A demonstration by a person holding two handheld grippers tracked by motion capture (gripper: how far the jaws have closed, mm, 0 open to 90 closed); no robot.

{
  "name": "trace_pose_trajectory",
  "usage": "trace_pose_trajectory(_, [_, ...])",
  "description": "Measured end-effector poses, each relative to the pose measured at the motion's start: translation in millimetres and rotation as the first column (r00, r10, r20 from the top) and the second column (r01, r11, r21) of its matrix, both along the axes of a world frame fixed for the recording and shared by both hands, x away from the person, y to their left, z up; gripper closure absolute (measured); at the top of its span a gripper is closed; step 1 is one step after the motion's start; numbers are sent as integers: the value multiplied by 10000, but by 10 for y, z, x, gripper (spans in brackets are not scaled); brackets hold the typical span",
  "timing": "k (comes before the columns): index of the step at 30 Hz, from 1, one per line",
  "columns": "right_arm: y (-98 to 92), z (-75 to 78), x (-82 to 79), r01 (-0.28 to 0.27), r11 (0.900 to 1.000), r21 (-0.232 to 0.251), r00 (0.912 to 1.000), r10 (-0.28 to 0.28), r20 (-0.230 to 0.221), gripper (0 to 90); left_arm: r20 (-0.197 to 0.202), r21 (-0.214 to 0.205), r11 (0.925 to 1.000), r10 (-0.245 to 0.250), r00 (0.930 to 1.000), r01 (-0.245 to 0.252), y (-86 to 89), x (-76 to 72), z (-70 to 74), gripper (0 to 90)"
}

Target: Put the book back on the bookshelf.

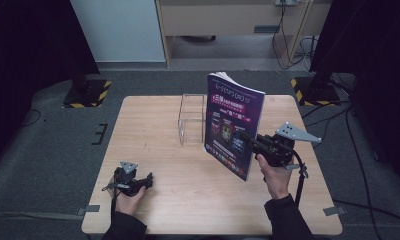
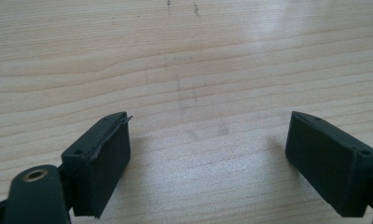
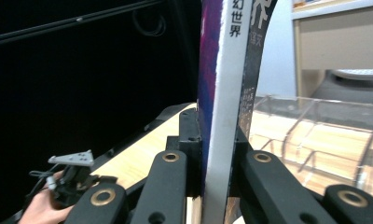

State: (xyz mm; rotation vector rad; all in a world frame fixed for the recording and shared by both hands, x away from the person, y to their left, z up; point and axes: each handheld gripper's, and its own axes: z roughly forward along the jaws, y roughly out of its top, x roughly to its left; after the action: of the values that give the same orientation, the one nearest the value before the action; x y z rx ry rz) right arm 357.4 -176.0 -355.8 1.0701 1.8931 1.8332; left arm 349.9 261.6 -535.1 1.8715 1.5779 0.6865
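From above, you had the magazine [image 1: 234,125] lifted upright off the table [image 1: 153,130], your right gripper [image 1: 249,141] clamped on its lower edge near the spine, with the clear acrylic holder [image 1: 192,120] standing just behind and to its left. By my reading, you were in the carrying step, with the magazine held up and not yet in the holder; the next move called for swinging it over the holder's open top, lining its edge up with a slot and lowering it straight. Your left gripper [image 1: 147,181] rested low near the table's front left, well apart from the magazine. Along the left gripper view, its jaws stood wide apart over bare table [image 2: 198,60], nothing between the pads [image 2: 100,163]. Along the right gripper view, the jaws pressed tight on the magazine [image 3: 224,93], whose white spine rose straight up between them; the holder [image 3: 315,135] showed beyond on the right, and your left hand's gripper [image 3: 70,179] sat far off at the lower left.
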Motion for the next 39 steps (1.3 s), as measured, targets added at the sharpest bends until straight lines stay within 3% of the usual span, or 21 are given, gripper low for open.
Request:
trace_pose_trajectory(18, [-205,115,134,1051,9944,-93,9941,-1048,273,830,-79,5,10000,-26,10000,26,0,7,-3,100])
trace_pose_trajectory(23, [-255,155,184,1420,9898,-122,9888,-1413,490,830,-77,2,10000,-23,10000,23,0,7,-3,100])
trace_pose_trajectory(39, [-366,130,379,2369,9715,-111,9704,-2361,499,830,-79,-8,10000,-29,10000,29,0,8,-3,99])
